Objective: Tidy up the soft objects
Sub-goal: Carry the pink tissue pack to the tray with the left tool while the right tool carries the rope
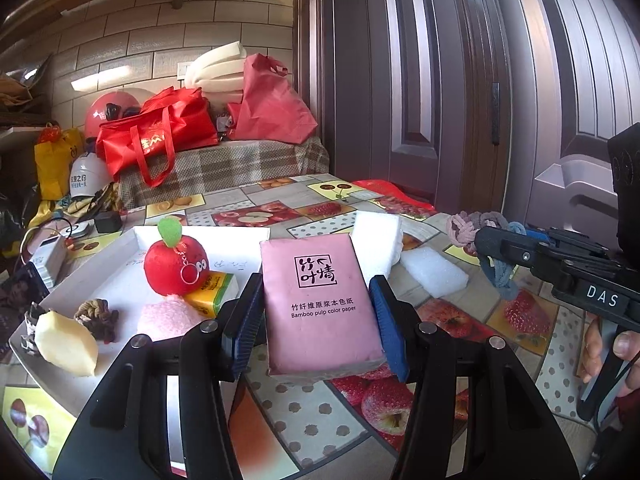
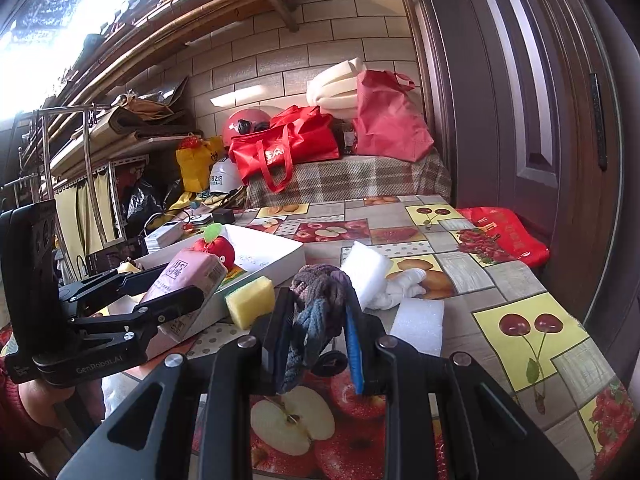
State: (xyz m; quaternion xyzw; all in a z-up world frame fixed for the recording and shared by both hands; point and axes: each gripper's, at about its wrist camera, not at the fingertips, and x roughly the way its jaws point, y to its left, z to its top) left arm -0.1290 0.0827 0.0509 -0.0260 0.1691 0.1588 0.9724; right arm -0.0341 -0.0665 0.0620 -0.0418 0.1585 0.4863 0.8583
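- We held the pink soft pack of bamboo-pulp tissues [image 1: 320,300] by its two long sides in our left hand-held gripper [image 1: 318,312], pads pressed on both edges, so the flat pack stayed level and clear of the fruit-patterned tabletop [image 1: 312,428].
- Our right hand-held gripper [image 2: 316,336] was pinched to its narrowest on the bundle of braided fabric hair ties [image 2: 316,300]; such a limp thing needs a tight grip, and its loops hung loose below the blue pads.
- The shallow white cardboard tray [image 1: 120,252] sat just left of the pack, already holding a red plush apple [image 1: 174,266], a pink fluffy pad [image 1: 170,318] and a yellow tissue packet [image 1: 212,290], so we judged it the collecting place.
- White foam blocks [image 1: 434,270] lay loose on the tabletop, probably still to be gathered.
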